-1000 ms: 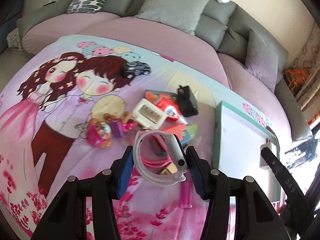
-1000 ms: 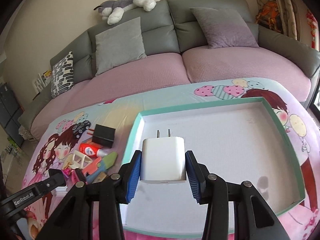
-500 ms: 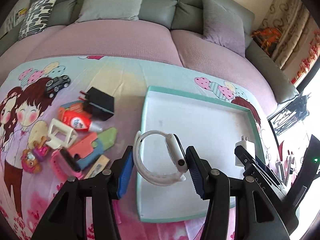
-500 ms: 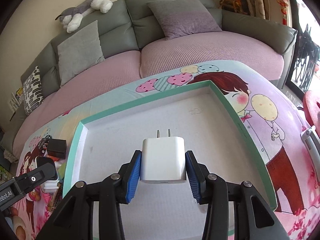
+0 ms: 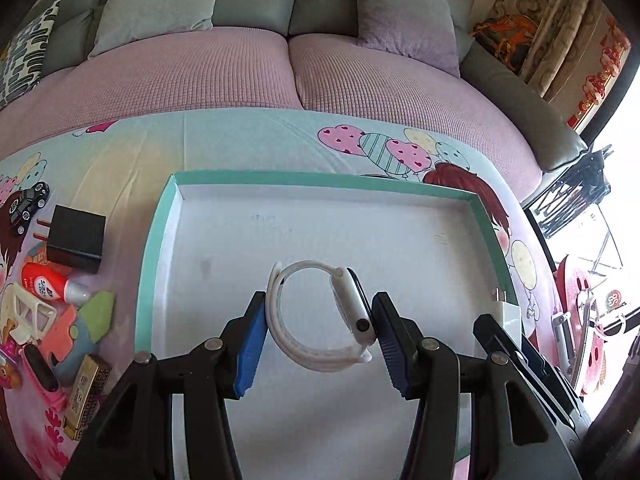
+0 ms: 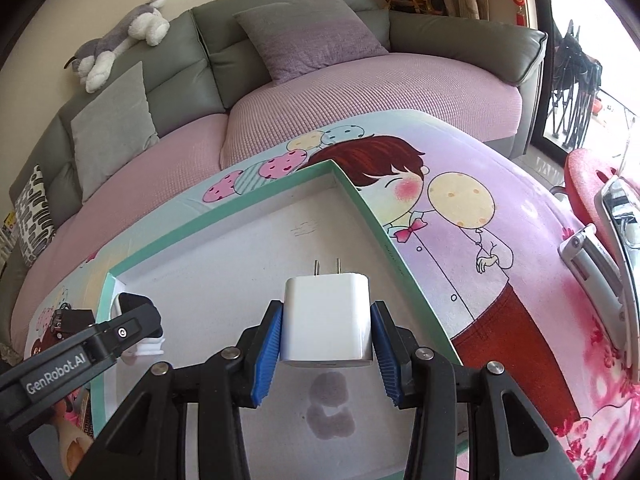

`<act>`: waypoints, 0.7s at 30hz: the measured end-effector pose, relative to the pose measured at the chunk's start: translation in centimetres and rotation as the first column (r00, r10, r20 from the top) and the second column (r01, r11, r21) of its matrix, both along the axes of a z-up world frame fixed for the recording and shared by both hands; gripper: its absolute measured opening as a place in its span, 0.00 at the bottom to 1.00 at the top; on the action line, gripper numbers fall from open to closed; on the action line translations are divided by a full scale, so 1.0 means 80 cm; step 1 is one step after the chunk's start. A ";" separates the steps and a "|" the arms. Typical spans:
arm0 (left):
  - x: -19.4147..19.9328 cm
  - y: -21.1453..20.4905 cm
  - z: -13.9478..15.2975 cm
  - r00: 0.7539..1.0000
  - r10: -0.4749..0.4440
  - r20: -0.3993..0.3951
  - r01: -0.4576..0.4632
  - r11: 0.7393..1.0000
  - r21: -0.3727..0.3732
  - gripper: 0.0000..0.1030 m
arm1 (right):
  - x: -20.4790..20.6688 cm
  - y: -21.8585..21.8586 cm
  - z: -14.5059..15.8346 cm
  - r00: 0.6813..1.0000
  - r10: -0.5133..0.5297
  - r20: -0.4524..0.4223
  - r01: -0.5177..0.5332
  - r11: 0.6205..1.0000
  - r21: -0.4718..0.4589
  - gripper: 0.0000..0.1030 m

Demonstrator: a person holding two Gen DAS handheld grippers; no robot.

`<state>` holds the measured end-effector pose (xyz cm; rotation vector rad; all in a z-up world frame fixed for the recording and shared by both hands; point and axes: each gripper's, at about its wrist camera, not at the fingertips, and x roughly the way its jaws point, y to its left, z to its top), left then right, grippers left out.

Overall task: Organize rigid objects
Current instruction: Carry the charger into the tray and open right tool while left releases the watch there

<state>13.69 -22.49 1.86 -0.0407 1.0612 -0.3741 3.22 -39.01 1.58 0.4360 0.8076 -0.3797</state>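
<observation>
My left gripper [image 5: 318, 330] is shut on a white smartwatch [image 5: 320, 316], held by its strap and case above the white floor of a green-rimmed tray [image 5: 156, 236]. My right gripper [image 6: 326, 338] is shut on a white wall charger [image 6: 326, 316], prongs pointing away, over the right part of the same tray [image 6: 360, 200]. In the left wrist view the right gripper [image 5: 516, 344] with the charger [image 5: 506, 312] shows at the tray's right rim. In the right wrist view the left gripper [image 6: 120, 332] shows at lower left.
Left of the tray lie a black charger [image 5: 76, 240], a toy car [image 5: 28, 206], a red-and-white tube [image 5: 46, 286], a white frame piece [image 5: 26, 312], coloured toys and a gold box [image 5: 86, 392]. A sofa [image 5: 280, 72] with cushions runs behind the cartoon-print cloth. A red stool [image 6: 592, 184] stands right.
Both grippers have swung to the right from the pile of objects, still holding the watch and the charger. They now hang over the tray, the right one near its right rim.
</observation>
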 end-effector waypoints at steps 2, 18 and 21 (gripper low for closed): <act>0.005 -0.003 -0.002 1.000 0.006 0.006 -0.006 1.000 0.005 0.53 | -0.001 -0.002 0.000 1.000 -0.009 -0.003 0.009 1.000 -0.007 0.45; 0.011 -0.004 -0.005 0.999 0.029 0.026 -0.030 0.999 0.037 0.56 | 0.002 0.000 -0.002 1.000 -0.008 -0.023 0.006 0.997 -0.075 0.45; 0.009 0.003 0.001 0.998 0.050 0.037 -0.052 0.998 0.037 0.71 | 0.002 -0.001 -0.003 1.000 -0.011 -0.027 0.009 0.997 -0.071 0.45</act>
